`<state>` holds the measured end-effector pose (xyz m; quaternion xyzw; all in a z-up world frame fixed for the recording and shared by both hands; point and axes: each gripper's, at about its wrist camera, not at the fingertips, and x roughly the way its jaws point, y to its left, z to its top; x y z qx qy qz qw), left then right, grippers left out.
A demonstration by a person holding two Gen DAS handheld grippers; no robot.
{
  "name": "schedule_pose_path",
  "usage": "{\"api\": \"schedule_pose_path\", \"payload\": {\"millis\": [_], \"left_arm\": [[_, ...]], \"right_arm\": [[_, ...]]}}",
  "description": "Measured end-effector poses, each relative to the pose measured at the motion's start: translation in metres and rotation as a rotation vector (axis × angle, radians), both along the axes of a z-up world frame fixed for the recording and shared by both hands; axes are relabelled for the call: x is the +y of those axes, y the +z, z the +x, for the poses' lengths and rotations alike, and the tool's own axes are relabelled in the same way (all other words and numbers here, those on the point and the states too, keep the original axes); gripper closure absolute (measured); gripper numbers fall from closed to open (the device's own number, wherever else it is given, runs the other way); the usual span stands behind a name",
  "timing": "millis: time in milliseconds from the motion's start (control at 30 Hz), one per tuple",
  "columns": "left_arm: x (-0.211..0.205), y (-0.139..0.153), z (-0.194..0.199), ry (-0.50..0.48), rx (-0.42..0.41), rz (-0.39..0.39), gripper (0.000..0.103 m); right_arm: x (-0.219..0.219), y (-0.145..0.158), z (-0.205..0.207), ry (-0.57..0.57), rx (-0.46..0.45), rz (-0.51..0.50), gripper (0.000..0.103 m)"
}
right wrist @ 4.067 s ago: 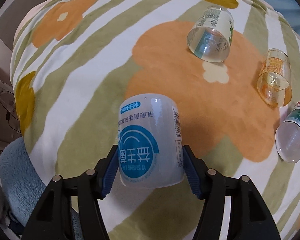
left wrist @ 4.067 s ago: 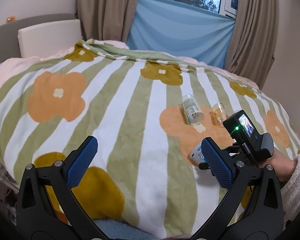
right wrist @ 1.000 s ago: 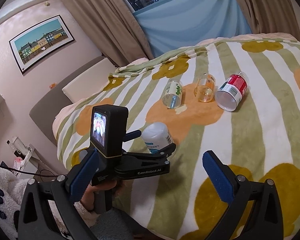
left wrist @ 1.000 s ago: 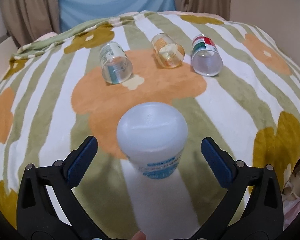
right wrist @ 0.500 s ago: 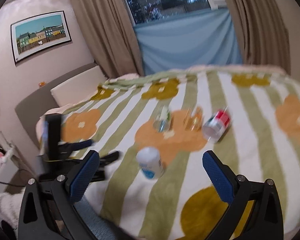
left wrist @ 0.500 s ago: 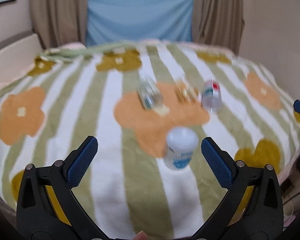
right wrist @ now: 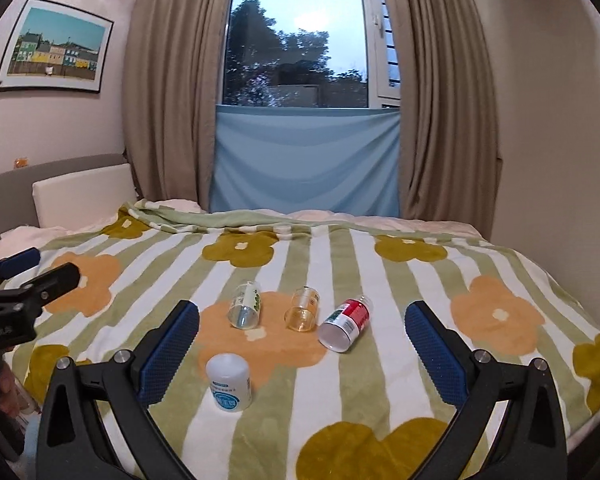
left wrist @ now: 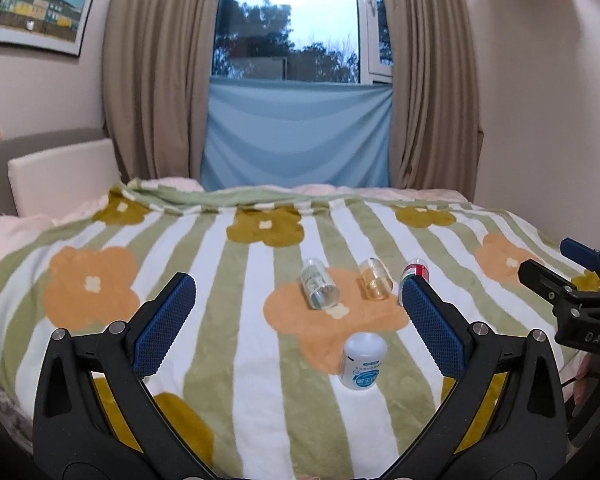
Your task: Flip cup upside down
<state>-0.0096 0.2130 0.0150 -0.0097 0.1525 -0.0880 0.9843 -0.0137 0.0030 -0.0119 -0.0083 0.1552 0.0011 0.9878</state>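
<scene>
A white cup with a blue label [left wrist: 363, 361] stands upside down on the flowered blanket [left wrist: 236, 360], its closed base up; it also shows in the right wrist view [right wrist: 229, 382]. My left gripper [left wrist: 296, 322] is open and empty, held back well above and short of the cup. My right gripper [right wrist: 302, 344] is open and empty too, likewise pulled back. Each gripper shows at the edge of the other's view.
Three more cups lie on their sides behind the white one: a clear one with a green label [right wrist: 245, 311], an amber one [right wrist: 302, 309] and a red-labelled one [right wrist: 345, 323]. The bed's edge runs along the front and right. Curtains and a window stand behind.
Four seconds ago my right gripper held the white cup; it now stands released, base up. Over the last second both grippers have drawn back and up from it.
</scene>
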Motion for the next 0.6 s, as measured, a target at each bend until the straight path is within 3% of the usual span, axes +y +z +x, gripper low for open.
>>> {"api": "schedule_pose_path", "payload": {"millis": [600], "left_arm": [[0.005, 0.002, -0.034, -0.032, -0.051, -0.001, 0.000]], "right_arm": [[0.006, 0.011, -0.031, -0.076, -0.053, -0.012, 0.000]]}}
